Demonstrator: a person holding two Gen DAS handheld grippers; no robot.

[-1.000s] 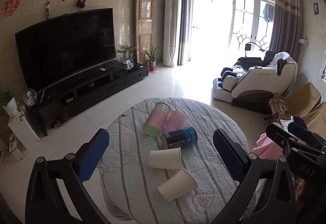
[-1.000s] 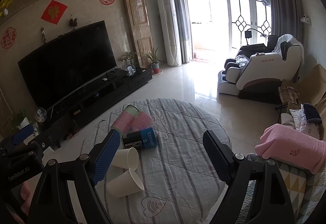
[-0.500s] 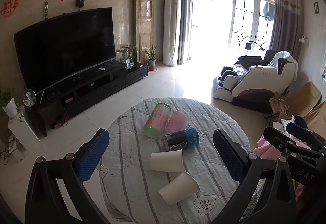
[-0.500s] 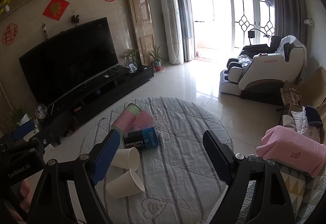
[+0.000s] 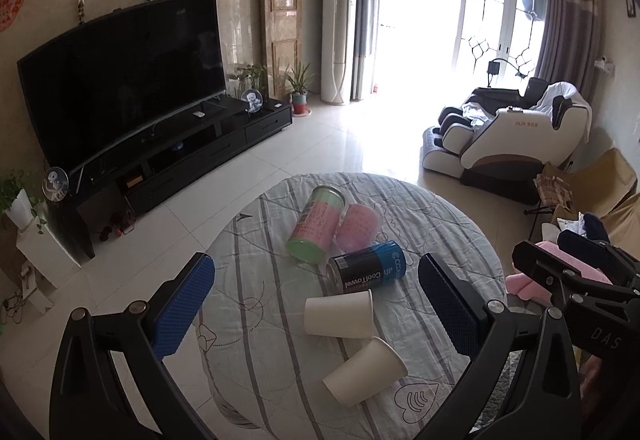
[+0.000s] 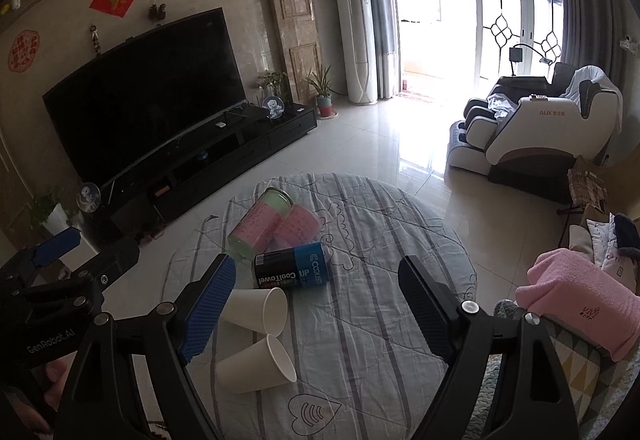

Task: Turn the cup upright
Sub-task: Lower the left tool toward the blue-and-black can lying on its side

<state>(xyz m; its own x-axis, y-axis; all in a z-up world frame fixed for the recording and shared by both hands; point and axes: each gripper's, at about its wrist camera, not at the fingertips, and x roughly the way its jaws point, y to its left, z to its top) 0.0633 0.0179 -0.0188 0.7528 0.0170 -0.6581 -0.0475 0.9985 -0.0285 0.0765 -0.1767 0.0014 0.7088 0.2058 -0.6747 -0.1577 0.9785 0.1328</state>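
Two white paper cups lie on their sides on the round table (image 5: pixel 256 312), which has a striped cloth. The farther cup (image 5: pixel 339 313) also shows in the right wrist view (image 6: pixel 256 310). The nearer cup (image 5: pixel 366 371) also shows there (image 6: pixel 256 363). My left gripper (image 5: pixel 316 304) is open and empty, held above and short of the cups. My right gripper (image 6: pixel 316 306) is open and empty, with the cups near its left finger (image 6: pixel 206 308). Each gripper shows at the edge of the other's view.
Three canisters lie on their sides behind the cups: a black-and-blue one (image 5: pixel 366 267), a pink-and-green one (image 5: pixel 318 226) and a pink one (image 5: pixel 358 226). A pink towel (image 6: pixel 580 298) lies on a seat at the right. A TV stand (image 5: pixel 180 151) and massage chair (image 5: pixel 508 135) stand beyond.
Both views have shifted slightly: the cups and canisters sit a little lower and closer in frame. The cups have not moved on the table. Both grippers stay open.
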